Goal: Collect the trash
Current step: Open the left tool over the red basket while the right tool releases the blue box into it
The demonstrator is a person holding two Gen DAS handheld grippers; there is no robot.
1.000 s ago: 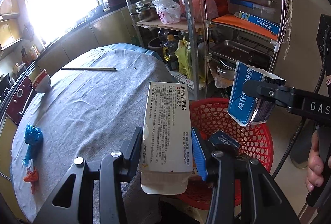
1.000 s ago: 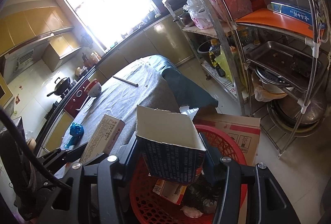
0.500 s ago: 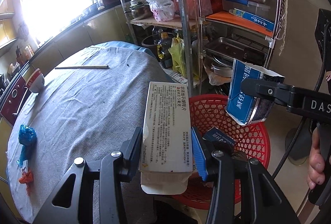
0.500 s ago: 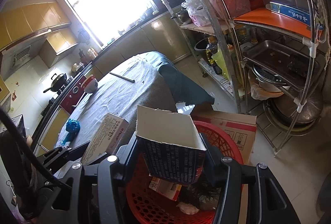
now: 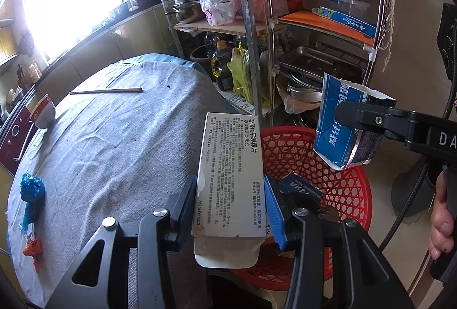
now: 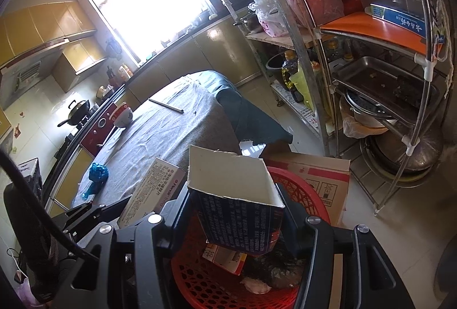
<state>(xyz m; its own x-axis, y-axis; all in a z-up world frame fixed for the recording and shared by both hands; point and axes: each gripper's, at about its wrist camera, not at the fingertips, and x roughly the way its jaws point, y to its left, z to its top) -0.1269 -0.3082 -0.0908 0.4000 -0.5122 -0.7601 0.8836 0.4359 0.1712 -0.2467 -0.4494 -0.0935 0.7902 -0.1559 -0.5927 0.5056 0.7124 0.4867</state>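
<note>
My left gripper (image 5: 231, 203) is shut on a long white medicine box (image 5: 231, 172), held at the table's edge beside the red plastic basket (image 5: 351, 189). That same white box (image 6: 151, 192) shows at lower left in the right wrist view. My right gripper (image 6: 237, 212) is shut on a torn blue carton (image 6: 237, 212) with an open top, hanging over the red basket (image 6: 308, 192). From the left wrist the blue carton (image 5: 345, 123) hangs above the basket's far rim. Trash lies inside the basket, including a small box (image 6: 225, 257). A blue wrapper (image 5: 31, 195) and an orange scrap (image 5: 32, 247) lie on the table.
A round table under grey cloth (image 5: 108, 137) carries a bowl (image 5: 42, 112) and chopsticks (image 5: 105, 91). A metal rack (image 5: 314, 38) with pots, trays and bags stands behind the basket. A flattened cardboard box (image 6: 322, 177) lies on the floor beside it. A hand (image 5: 440, 220) holds the right gripper.
None of the held boxes has shifted in its grip. The left view has swung slightly, so the table and rack sit a little further left and lower.
</note>
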